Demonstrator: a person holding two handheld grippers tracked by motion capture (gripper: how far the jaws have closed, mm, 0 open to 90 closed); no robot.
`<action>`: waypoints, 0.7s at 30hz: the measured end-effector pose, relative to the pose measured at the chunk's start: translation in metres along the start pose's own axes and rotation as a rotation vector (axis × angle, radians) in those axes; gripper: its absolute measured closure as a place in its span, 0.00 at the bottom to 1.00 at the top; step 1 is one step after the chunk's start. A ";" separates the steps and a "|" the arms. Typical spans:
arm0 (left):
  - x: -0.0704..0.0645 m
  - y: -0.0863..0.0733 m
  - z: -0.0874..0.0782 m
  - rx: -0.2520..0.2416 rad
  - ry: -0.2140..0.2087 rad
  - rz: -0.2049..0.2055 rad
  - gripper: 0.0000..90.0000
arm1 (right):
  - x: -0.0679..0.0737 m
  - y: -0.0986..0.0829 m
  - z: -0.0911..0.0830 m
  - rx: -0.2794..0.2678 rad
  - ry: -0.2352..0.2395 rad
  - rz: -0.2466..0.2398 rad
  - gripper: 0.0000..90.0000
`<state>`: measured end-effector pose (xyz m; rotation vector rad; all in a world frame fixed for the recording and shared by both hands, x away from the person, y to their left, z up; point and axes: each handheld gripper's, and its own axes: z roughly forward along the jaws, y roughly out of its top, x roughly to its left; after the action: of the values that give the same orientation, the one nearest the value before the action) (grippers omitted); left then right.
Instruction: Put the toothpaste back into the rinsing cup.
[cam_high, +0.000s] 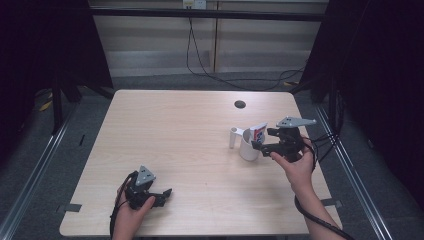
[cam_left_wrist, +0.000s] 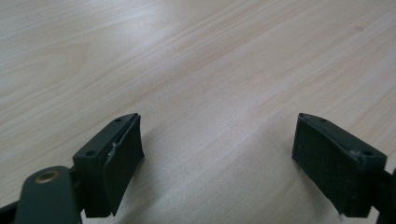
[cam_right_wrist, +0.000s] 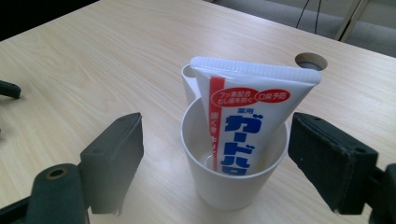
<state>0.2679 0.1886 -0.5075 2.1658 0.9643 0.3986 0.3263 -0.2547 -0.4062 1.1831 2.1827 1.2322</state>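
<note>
On the surface (cam_high: 190, 150), toward its right edge, your right tool (cam_right_wrist: 215, 154) stands wide and empty straddling the cup (cam_right_wrist: 233, 172), whose tube (cam_right_wrist: 247, 121) leans upright inside it, cap down, while your left tool (cam_left_wrist: 217, 154) gapes wide and empty near the front-left corner, well apart.

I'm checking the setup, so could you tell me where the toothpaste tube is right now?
The toothpaste tube stands cap-down inside the white cup, on the table's right half in the high view, between the open jaws of the right gripper.
</note>
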 end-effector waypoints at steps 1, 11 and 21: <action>0.000 0.000 0.000 0.001 0.001 0.000 0.18 | 0.000 -0.001 0.000 -0.001 0.005 0.005 0.20; 0.000 0.000 0.000 0.000 0.000 -0.002 0.18 | 0.007 -0.005 -0.005 0.008 0.023 -0.020 0.18; 0.001 0.000 0.000 0.001 -0.006 -0.004 0.18 | 0.011 -0.018 -0.008 0.029 0.042 -0.028 0.16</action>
<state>0.2682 0.1893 -0.5073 2.1638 0.9659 0.3899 0.3063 -0.2544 -0.4158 1.1440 2.2473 1.2289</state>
